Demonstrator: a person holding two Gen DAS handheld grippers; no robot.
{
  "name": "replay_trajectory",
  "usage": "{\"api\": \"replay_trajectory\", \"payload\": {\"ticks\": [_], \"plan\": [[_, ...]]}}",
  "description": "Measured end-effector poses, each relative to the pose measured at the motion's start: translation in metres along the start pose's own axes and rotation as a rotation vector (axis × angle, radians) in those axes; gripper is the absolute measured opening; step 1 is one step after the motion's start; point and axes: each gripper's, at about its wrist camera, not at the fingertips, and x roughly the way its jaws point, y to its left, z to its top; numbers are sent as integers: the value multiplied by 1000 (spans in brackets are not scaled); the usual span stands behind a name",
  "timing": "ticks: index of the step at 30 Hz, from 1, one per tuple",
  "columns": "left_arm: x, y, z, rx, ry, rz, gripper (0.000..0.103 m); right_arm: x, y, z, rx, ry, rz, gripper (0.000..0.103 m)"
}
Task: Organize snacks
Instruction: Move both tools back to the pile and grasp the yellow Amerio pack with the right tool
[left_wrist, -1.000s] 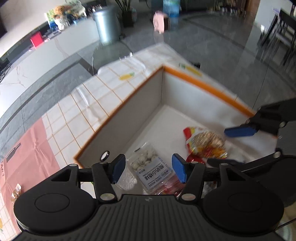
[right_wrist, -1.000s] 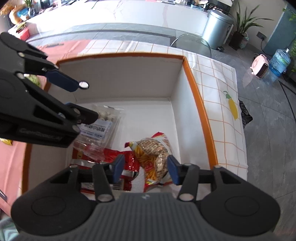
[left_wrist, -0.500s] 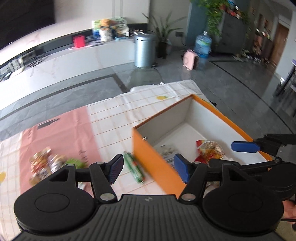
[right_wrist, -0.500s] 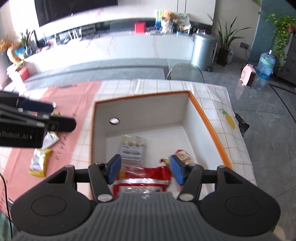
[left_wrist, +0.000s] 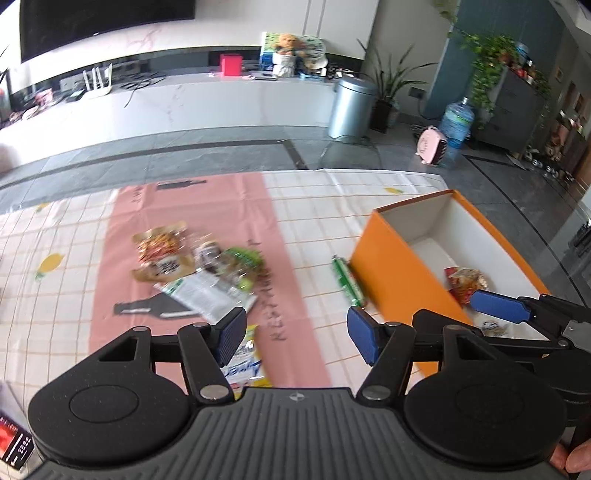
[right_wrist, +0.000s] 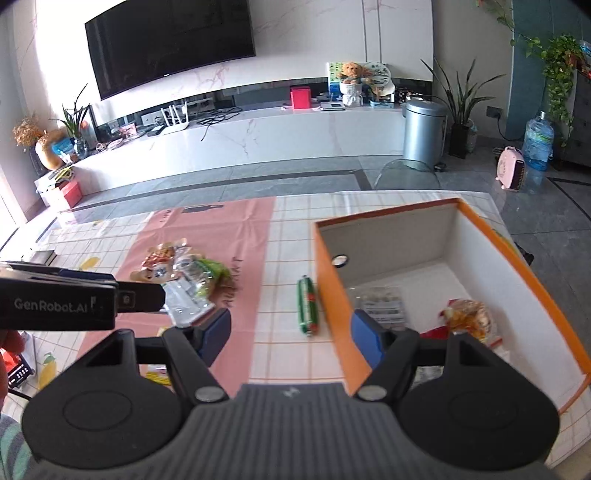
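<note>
I read the task as partly done. The box (right_wrist: 517, 254) already holds 3 visible snacks: a clear packet (right_wrist: 382, 304) by its near-left wall, a red pack (right_wrist: 430, 334) partly hidden, and an orange-yellow bag (right_wrist: 467, 315) toward the right. Left on the table: a heap (left_wrist: 195, 266) of several bags on the pink cloth (left_wrist: 192, 210), a yellow-blue packet (left_wrist: 243, 363) below my left gripper, and a green stick (left_wrist: 347, 282).

Gripper state:
1. Left gripper (left_wrist: 293, 334): jaws apart, nothing between them. It hangs over the cloth between the heap and the box.
2. Right gripper (right_wrist: 290, 334): jaws opening, nothing held. The box's left wall and the stick show in the gap behind, well below the pads.

I judge the stick to be the nearest candidate. It lies flat on the checked part of the cloth, just beside the box's left outer wall. Its long axis runs near-to-far, roughly parallel to that wall, with the near end angled slightly toward the box in the left view. I cannot tell which end is the front; both look alike.
</note>
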Motion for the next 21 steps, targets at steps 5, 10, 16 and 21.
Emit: {"api": "replay_trajectory", "payload": {"ticks": [5, 10, 16, 21], "plan": [[-1, 36, -12, -48, 2, 17, 74, 15, 32, -4, -13, 25, 18, 69], [3, 66, -18, -85, 10, 26, 74, 31, 55, -6, -42, 23, 11, 69], [23, 99, -24, -147, 62, -6, 74, 63, 70, -12, -69, 68, -3, 69], [41, 121, -27, -169, 107, -16, 73, 95, 78, -19, -71, 141, -6, 68]]}}
